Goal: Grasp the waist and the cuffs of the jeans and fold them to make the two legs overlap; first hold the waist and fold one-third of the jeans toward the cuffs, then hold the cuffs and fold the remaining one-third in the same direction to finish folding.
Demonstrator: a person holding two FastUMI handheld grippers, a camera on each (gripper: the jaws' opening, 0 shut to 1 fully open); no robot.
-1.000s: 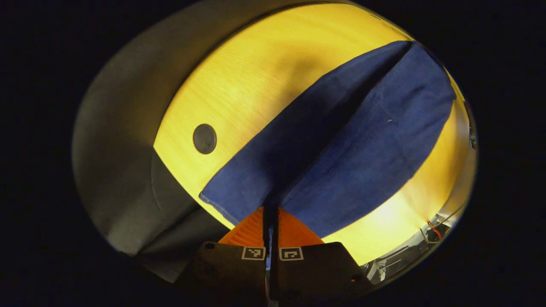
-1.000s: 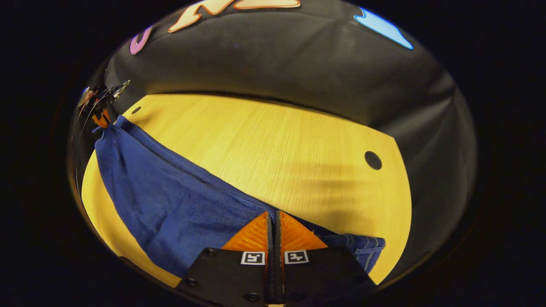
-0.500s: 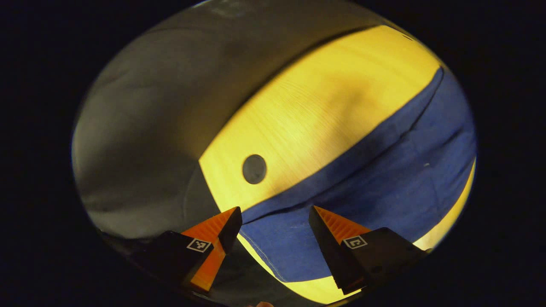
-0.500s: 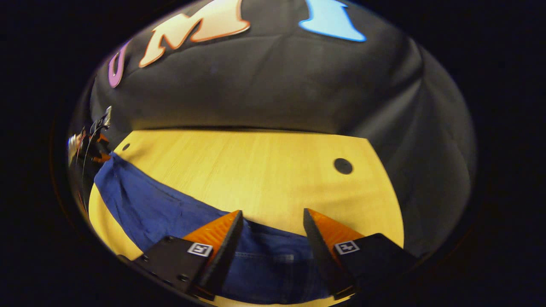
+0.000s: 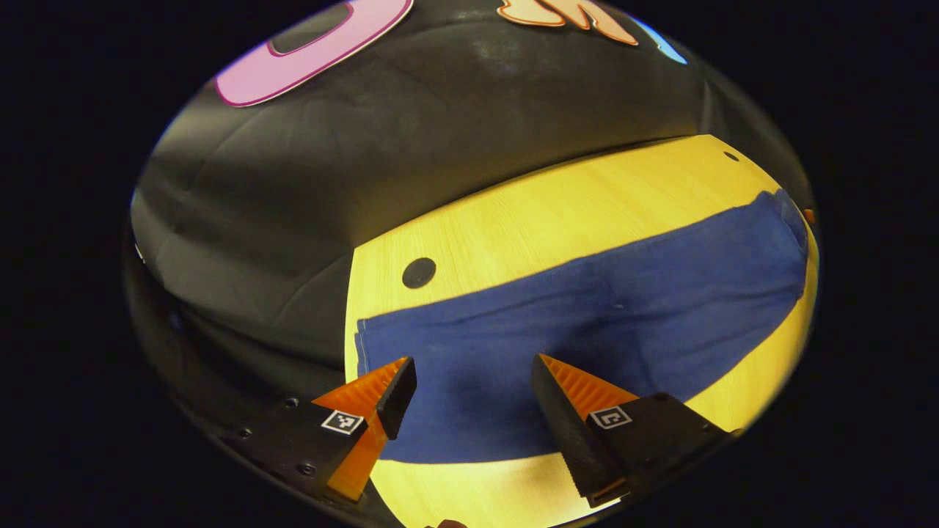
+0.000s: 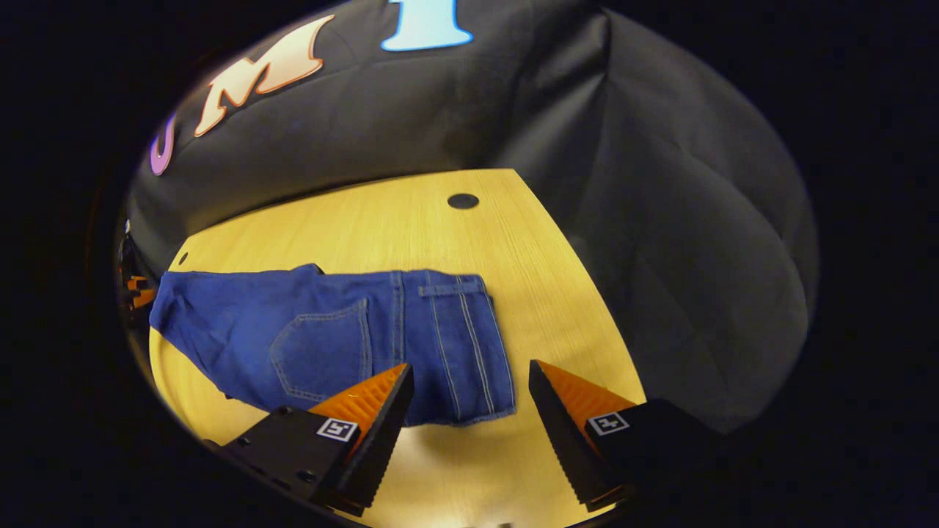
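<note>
The blue jeans (image 5: pixel 587 323) lie flat on the yellow wooden table (image 5: pixel 557 213), folded lengthwise with one leg over the other. In the left gripper view the cuff end (image 5: pixel 381 345) lies just past my left gripper (image 5: pixel 473 396), which is open and holds nothing. In the right gripper view the waist end (image 6: pixel 469 345) with a back pocket (image 6: pixel 323 352) lies just ahead of my right gripper (image 6: pixel 469 396), also open with nothing between its fingers. The left gripper (image 6: pixel 136 290) shows far off at the cuff end.
The table has a round cable hole (image 5: pixel 419 273) near the cuffs and another cable hole (image 6: pixel 463 200) beyond the waist. The table edge (image 6: pixel 572 279) runs close to the waist end. Black booth cloth (image 6: pixel 660 220) hangs behind and beside the table.
Both grippers were shut on the jeans a second ago. They opened, let go and drew back. The jeans now lie flat with both ends on the table.
</note>
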